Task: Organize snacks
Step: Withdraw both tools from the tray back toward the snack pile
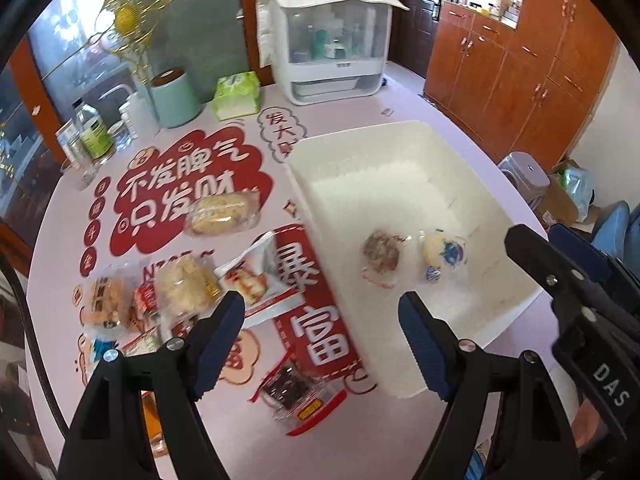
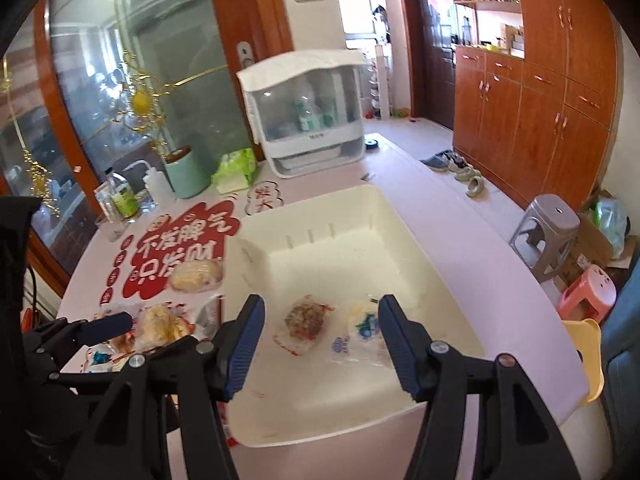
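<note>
Snacks beside bin (tissues behind)

Tall reddish-brown wooden cabinets with copper handles line the right wall, open shelves above them holding small items (too small to identify). A dark brown door stands at the far end. A grey plastic stool and a pink plastic stool sit on the pale floor.
</note>
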Demonstrator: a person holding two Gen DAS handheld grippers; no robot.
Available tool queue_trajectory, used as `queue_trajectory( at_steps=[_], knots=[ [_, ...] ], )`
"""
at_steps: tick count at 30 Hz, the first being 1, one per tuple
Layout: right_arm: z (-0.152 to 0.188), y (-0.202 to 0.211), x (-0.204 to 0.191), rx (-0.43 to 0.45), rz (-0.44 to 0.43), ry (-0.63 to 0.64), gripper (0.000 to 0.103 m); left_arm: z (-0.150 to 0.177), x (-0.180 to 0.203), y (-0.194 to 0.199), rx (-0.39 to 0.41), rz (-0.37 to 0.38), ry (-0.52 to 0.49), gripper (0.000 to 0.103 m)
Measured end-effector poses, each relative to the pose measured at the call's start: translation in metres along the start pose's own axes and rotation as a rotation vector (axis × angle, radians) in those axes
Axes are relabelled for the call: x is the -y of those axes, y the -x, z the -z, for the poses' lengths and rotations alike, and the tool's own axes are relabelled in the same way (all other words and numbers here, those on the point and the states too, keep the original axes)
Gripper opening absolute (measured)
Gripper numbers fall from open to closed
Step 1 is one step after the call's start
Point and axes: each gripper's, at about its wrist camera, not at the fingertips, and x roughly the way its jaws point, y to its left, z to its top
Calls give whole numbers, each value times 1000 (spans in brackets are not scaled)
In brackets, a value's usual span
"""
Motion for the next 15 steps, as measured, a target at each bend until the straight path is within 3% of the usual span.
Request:
queue_trajectory(
  at_steps=[8, 15],
  knots=[
    [8, 18, -46, -20, -20, 44, 61, 18, -56, 19, 2, -7, 31, 83],
    [18, 40, -100, 42, -16, 92, 62, 33, -110, 43, 47, -44, 37, 85]
  ],
)
